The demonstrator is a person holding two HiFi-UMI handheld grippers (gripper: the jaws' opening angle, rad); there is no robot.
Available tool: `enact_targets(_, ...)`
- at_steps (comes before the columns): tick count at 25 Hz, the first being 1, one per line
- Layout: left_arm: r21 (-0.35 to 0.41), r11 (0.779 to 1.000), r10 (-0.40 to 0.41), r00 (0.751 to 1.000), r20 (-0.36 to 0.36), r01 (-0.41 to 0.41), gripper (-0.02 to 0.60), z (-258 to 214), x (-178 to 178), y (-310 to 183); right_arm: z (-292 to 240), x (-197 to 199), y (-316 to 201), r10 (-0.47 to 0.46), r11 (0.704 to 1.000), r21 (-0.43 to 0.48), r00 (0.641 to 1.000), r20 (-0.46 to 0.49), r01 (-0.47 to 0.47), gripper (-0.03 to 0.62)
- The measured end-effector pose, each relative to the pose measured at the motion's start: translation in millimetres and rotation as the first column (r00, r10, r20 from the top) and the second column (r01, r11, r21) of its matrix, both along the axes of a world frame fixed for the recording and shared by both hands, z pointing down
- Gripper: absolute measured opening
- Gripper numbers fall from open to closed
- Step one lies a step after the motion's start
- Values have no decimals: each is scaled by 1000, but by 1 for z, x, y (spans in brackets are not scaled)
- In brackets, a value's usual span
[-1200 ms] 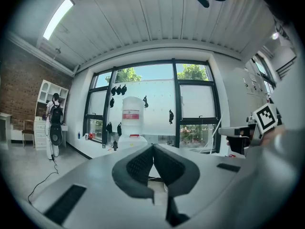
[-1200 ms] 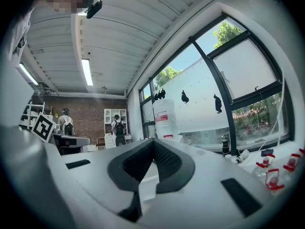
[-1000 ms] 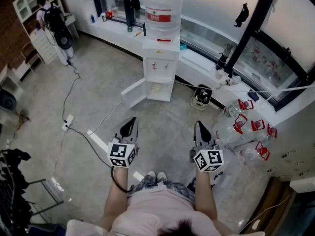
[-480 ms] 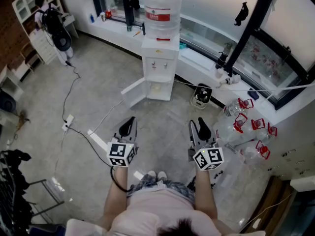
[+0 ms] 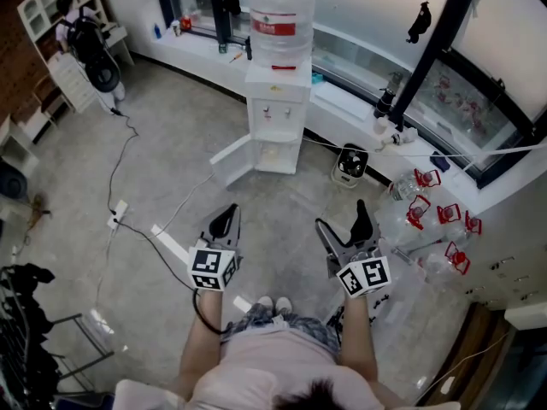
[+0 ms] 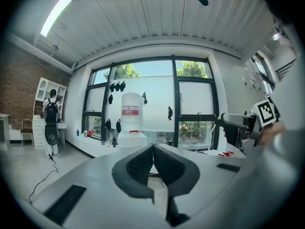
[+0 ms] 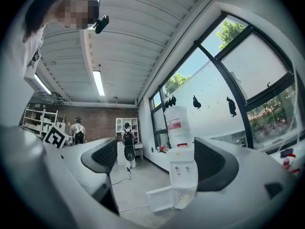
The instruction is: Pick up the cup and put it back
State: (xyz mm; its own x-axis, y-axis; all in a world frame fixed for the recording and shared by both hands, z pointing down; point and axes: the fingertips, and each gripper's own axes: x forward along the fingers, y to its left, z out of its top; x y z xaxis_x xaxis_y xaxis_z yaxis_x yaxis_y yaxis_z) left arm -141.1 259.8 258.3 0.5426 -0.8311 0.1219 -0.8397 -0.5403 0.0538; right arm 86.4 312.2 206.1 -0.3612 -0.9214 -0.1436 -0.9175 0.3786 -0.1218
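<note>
**Head view.** Your left gripper (image 5: 227,216) is held out over the grey floor (image 5: 171,143), its jaws pressed together with nothing in them. Your right gripper (image 5: 342,219) is beside it and apart from it. Its jaws have just been opening and now stand wide, with nothing between them. Ahead of both stands a white water dispenser (image 5: 278,114) with a large bottle (image 5: 282,15) on top. Its lower door (image 5: 231,162) hangs open to the left. A pale item (image 5: 272,153) sits inside that lower compartment, and it is too small to confirm as the cup. Empty jugs with red handles (image 5: 427,216) lie on the floor to your right.

**Left gripper view.** The left gripper (image 6: 152,149) shows both pads meeting at the tips and is empty. The dispenser stands well beyond them, against the window.

**Right gripper view.** The right gripper (image 7: 157,161) shows its pads spread far apart. The dispenser is framed in the gap, well away and untouched. The pale item (image 7: 183,202) rests in the open compartment.
</note>
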Motion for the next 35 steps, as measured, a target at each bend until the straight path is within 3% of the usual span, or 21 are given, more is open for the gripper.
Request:
enact_targets(9, 1, 1000, 4, 1000, -7, -4, 26, 5, -21, -14, 11, -4, -4, 47, 999, -8, 998, 35, -46, 528)
enact_targets(18, -7, 999, 33, 999, 13, -33, 26, 12, -15, -40, 30, 0, -22, 73, 997, -39, 996, 57, -71, 528)
enact_targets(27, -7, 999, 37, 999, 10, -37, 26, 17, 3, -108, 32, 13, -96, 84, 996, -35, 995, 54, -82, 528)
enact_targets(35, -23, 999, 27, 999, 27, -26, 26, 27, 29, -209, 40, 31, -207, 54, 998, -46, 997, 60, -51, 528)
